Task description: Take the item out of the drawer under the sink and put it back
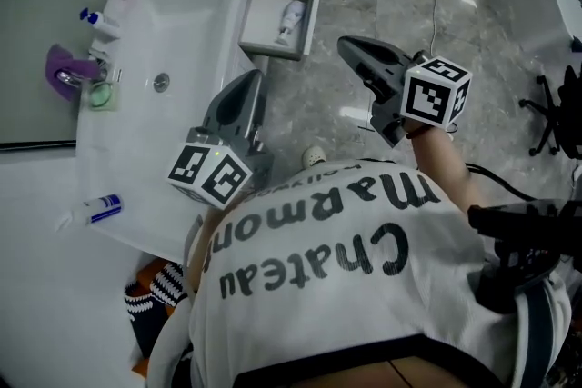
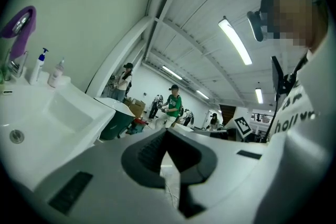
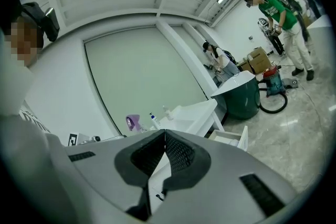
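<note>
Left hand-held gripper (image 1: 252, 79) and right hand-held gripper (image 1: 346, 44), both pressed together empty, hang clear of drawer (image 1: 315, 18).

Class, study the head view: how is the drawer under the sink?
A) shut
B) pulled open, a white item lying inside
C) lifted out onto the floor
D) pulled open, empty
B: the drawer stands pulled out from under the sink, with a white item lying in it.
</note>
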{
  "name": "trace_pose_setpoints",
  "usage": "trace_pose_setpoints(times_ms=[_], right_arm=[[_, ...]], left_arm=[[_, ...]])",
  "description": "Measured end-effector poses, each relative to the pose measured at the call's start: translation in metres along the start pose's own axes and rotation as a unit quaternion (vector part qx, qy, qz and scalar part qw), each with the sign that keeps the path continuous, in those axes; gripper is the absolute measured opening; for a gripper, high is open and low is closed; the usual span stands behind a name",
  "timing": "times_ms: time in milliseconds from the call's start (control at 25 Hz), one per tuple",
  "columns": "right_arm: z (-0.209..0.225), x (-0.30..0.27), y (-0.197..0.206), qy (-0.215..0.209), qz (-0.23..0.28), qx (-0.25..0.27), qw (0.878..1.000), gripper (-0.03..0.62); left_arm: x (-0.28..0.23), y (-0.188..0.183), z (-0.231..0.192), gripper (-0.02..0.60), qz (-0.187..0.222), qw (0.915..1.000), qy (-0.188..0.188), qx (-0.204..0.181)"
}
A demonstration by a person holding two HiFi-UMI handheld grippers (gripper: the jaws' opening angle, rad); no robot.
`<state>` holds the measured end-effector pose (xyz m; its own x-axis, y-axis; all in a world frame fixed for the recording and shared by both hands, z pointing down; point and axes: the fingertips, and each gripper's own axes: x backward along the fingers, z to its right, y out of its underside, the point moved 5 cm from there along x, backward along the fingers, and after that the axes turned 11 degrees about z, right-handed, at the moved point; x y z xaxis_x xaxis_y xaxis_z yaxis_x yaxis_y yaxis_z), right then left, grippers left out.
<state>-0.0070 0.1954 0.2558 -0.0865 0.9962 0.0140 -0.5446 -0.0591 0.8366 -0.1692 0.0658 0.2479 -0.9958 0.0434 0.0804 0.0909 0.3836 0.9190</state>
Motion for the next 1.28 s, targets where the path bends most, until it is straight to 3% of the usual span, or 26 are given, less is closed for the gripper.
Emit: trace_pose_setpoints(times_ms=[160,440,880,1280], right_arm=[[-0.002,-0.01,0.001,0.008,0.008,0.005,1.0,0.011],[-0.003,-0.021,0.003,0.021,0.0,0.012,1.0,0.011],[0.023,-0.049,0.006,0.015,-0.019,-0.004,1.0,0.011],[0.084,-0.092,-0.026,0.004,-0.034,0.004,0.999,0.011]], left_arm=[[-0.009,0.002,-0.006,0.005,-0.003,0.9997,0.024,0.003],[-0.016,0.015,-0.022,0.005,-0.022,0.9997,0.004,0.005],[-0.021,0.025,-0.039,0.005,-0.024,0.9993,0.015,0.026],[-0.051,0.027,-0.071,0.005,-0.012,0.9985,-0.039,0.038]])
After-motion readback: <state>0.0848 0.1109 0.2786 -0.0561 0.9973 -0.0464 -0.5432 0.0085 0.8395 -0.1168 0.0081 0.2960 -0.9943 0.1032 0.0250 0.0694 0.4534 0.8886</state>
